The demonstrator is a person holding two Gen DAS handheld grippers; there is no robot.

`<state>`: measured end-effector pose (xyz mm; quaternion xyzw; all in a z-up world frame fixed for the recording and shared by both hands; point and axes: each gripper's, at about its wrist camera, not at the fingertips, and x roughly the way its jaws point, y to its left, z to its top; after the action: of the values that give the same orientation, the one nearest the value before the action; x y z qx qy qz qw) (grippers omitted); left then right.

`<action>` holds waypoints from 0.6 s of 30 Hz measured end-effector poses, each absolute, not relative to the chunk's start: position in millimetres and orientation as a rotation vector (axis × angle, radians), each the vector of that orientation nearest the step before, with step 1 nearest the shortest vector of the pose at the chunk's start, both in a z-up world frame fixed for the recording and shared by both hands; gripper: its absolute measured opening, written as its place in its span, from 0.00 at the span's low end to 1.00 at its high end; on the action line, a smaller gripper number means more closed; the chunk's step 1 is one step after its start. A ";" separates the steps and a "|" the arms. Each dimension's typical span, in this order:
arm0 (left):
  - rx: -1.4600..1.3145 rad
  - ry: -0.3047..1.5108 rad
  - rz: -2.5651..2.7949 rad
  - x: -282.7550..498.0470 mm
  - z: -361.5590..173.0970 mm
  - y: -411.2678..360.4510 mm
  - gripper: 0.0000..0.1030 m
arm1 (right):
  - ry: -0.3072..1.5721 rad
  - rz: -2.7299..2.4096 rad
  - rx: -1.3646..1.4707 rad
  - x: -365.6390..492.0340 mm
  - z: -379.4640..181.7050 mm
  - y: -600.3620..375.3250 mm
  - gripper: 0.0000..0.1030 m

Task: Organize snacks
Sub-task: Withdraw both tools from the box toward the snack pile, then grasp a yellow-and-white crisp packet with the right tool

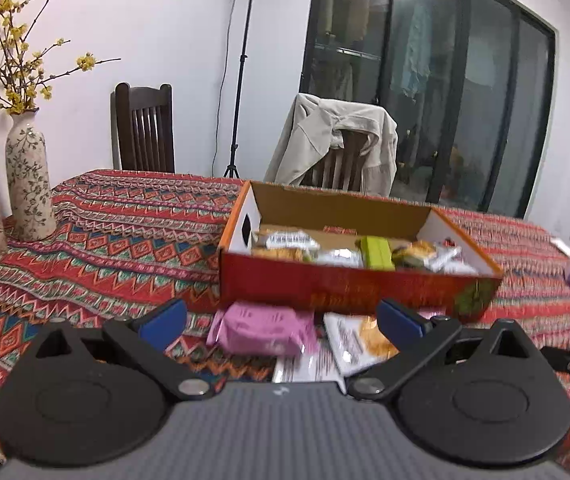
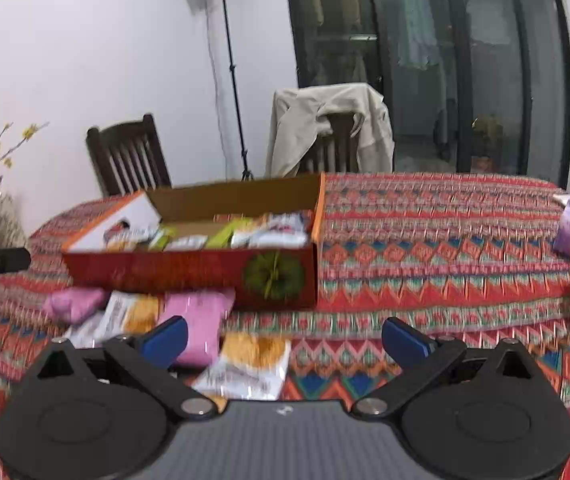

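Box: red carton (image 2: 189, 276) sits mid-table on the patterned cloth (image 2: 425, 240), open on top, already holding a fair layer of wrapped snacks (image 1: 349, 250) — white, green and brownish packets, jumbled rather than lined up.
Done: a good share of the snacks looks to be in the box, as far as I can judge.
Left: several packets lie loose on the cloth just in front of the box's near wall — two pink packs (image 2: 201, 324) (image 2: 71, 304), and at least two white packs with an orange picture (image 2: 245, 364) (image 2: 129, 314). Blur makes an exact count unsafe.
Left gripper: left gripper (image 1: 281, 324) has its jaws spread wide, nothing between them; it hangs low over the near table edge.
Left target: one pink pack (image 1: 263, 330) lies between its blue pads (image 1: 163, 322) but farther out, not touching either; a white pack (image 1: 361, 344) lies just beside the right pad.
Right gripper: right gripper (image 2: 285, 340) also has its jaws spread and empty.
Right target: nearest white pack sits in the gap, left of middle, close in; a pink pack touches or passes behind the left pad (image 2: 165, 340) — I cannot tell which.
Next: either gripper needs only a short reach forward and down, I'd judge.
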<state>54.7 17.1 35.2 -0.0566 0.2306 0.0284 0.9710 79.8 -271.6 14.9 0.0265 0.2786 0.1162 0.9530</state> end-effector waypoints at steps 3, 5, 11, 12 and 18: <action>-0.097 0.476 0.035 42.3 24.3 13.8 1.00 | 0.593 0.241 0.077 71.5 6.2 -276.4 1.00; -0.090 0.478 0.023 36.5 17.3 11.4 1.00 | 0.601 0.247 0.073 66.5 2.7 -274.7 1.00; -0.098 0.523 0.022 38.1 -3.5 13.4 1.00 | 0.632 0.295 0.016 63.1 -7.7 -253.1 1.00; -0.104 0.522 0.020 38.0 -4.0 14.7 1.00 | 0.643 0.301 0.004 64.4 -9.9 -248.7 1.00; -0.122 0.540 0.009 41.2 -10.6 18.6 1.00 | 0.708 0.307 -0.046 79.4 -25.0 -227.2 1.00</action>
<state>41.2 18.6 -10.6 -0.0604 0.2666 0.0046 0.9619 79.4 -227.2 -25.0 -0.0222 0.3452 0.1498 0.9262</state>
